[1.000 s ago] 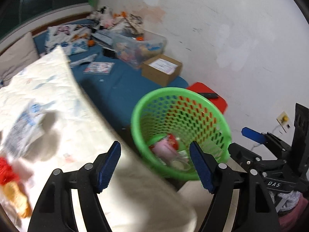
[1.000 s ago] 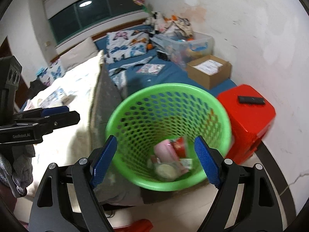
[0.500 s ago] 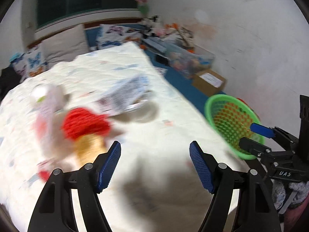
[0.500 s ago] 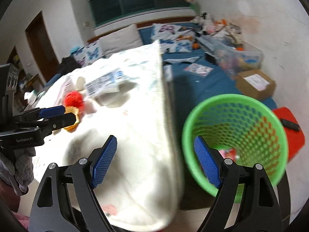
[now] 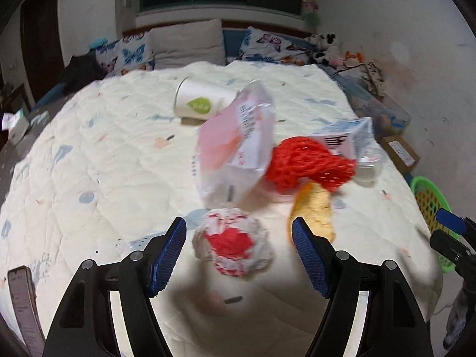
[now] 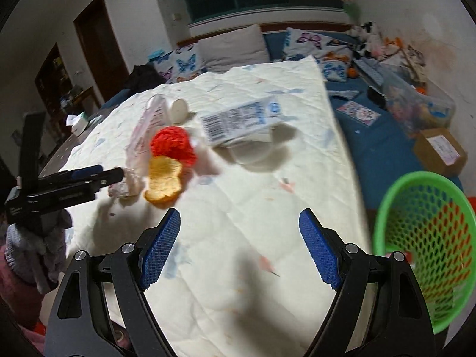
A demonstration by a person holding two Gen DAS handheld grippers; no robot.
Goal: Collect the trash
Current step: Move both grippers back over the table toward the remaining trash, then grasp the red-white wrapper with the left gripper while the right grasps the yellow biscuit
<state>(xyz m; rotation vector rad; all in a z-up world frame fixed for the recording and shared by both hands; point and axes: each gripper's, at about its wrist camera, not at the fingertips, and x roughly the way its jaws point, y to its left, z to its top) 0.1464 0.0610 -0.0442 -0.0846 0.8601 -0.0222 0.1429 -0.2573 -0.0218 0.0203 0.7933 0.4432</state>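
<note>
On cream quilt (image 5: 104, 154), left to right: left gripper (image 5: 239, 253) spread wide, empty, over crumpled red-white wrapper (image 5: 232, 244); pink bag (image 5: 235, 148), red mesh (image 5: 306, 160), orange peel (image 5: 315, 211) beyond. Right gripper (image 6: 239, 248) likewise spread, empty. Green basket (image 6: 422, 238) beside bed, far right.

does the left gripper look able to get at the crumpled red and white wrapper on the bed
Probably yes: the left gripper is open, the crumpled wrapper lies right ahead between its fingers, and nothing covers it.
</note>
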